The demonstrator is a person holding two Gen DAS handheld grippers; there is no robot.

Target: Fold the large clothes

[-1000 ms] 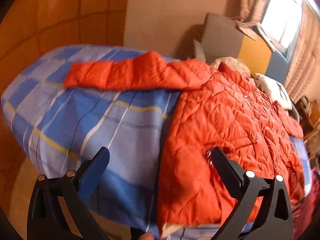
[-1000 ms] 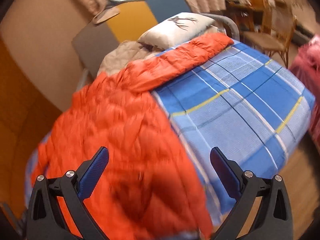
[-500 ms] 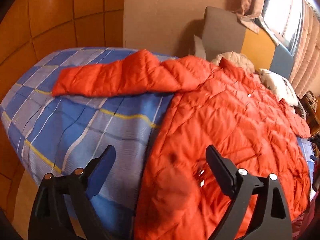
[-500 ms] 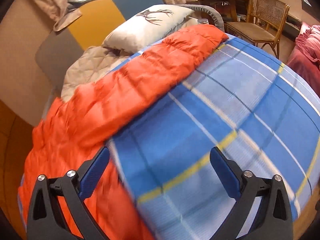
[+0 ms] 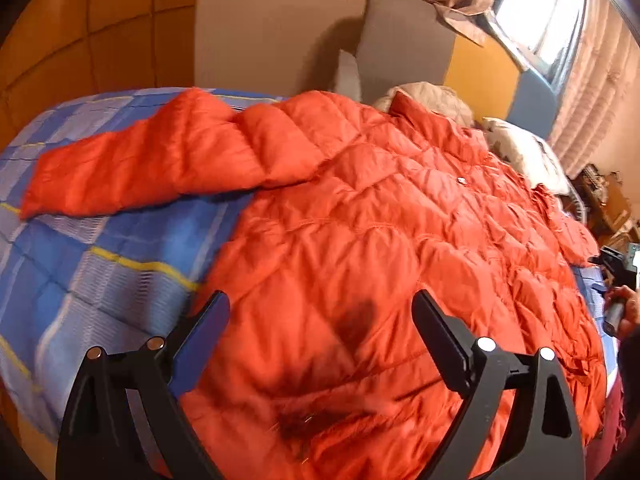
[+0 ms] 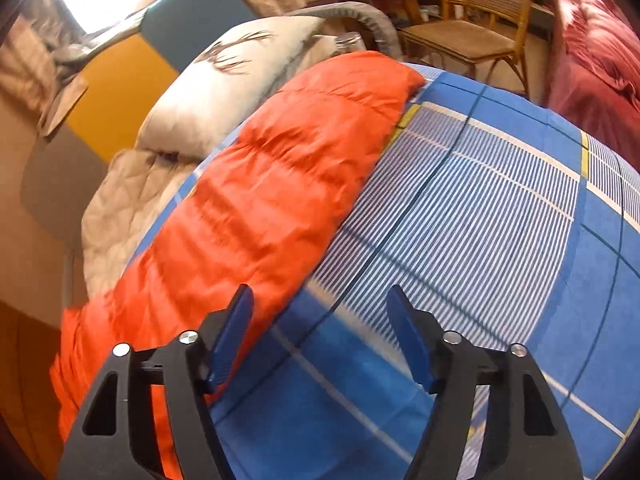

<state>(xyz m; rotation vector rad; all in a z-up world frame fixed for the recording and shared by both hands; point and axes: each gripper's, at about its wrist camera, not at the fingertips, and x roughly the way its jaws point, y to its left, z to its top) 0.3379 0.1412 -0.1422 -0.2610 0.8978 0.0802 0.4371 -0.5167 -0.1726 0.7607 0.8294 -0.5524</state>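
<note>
An orange quilted puffer jacket (image 5: 360, 240) lies spread flat on a bed with a blue plaid cover (image 5: 100, 264). One sleeve (image 5: 152, 168) stretches out to the left in the left wrist view. My left gripper (image 5: 320, 316) hovers open over the jacket's lower body, nothing between its pads. In the right wrist view the other sleeve (image 6: 280, 184) runs diagonally over the cover (image 6: 480, 220). My right gripper (image 6: 320, 320) hangs just above the sleeve's lower edge, its jaws closing, its left finger (image 6: 232, 332) over the orange cloth. Nothing is pinched.
A white pillow (image 6: 224, 84) and a beige quilt (image 6: 120, 208) lie at the bed's head against a grey, yellow and blue headboard (image 5: 472, 60). A wicker chair (image 6: 476, 28) and a dark red bedspread (image 6: 596, 64) stand beyond the bed. A hand (image 5: 628, 308) shows at the right edge.
Both grippers moved in over the bed. The left one slid from the cover onto the jacket's body. The right one swung along the sleeve, came lower, and its jaws narrowed.
</note>
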